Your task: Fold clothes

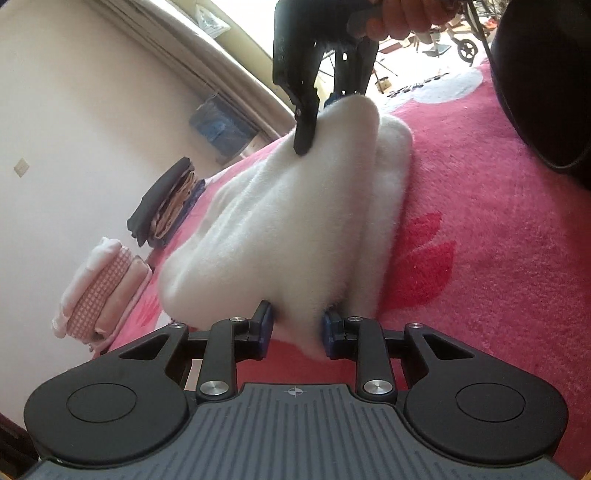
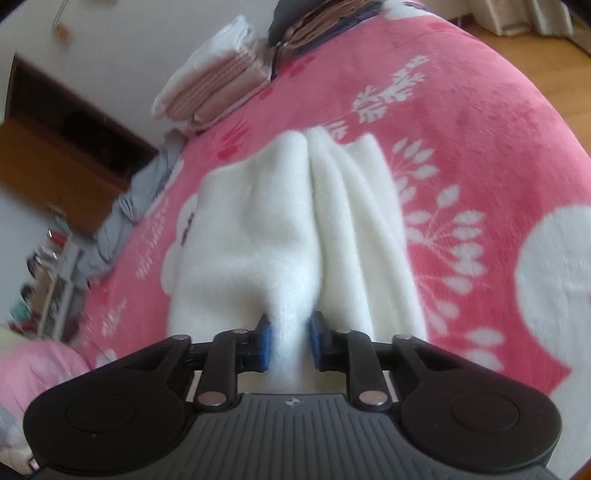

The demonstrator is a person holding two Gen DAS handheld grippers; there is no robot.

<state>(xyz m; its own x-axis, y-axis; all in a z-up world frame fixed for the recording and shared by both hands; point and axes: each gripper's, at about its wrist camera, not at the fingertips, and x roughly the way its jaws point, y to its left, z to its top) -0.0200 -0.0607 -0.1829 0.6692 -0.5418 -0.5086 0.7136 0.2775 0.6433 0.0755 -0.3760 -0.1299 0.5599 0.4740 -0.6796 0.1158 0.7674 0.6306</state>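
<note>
Both tools are gripping the same white fleece garment (image 1: 295,229), which is lying in the middle of the bed, on a pink blanket (image 1: 480,258) with white flowers. The left tool (image 1: 298,334) is closed on a bunched fold of the fleece at one end; its blue pads are pressing the cloth from both sides. The right tool (image 2: 290,345) is closed in the same way on the opposite end, and in the left wrist view it is seen lifting that end a little above the blanket.

The garment is hanging between the two grips in several long pleats. I judge that the step in hand is carrying one edge over to make a fold. To do it well, the two tools should be moving together at the same height, so that the cloth is staying stretched and the pleats are not collapsing to one side. The fleece is thick and soft, so the grip should be taking all the layers, otherwise the lower one may be slipping out.

Near the far edge of the bed, two folded stacks are already waiting: a pink stack (image 2: 218,92) and a darker stack (image 2: 314,18).

There is white lettering woven in the blanket, but it is too blurred for reading. No brand or label is showing on the garment.
</note>
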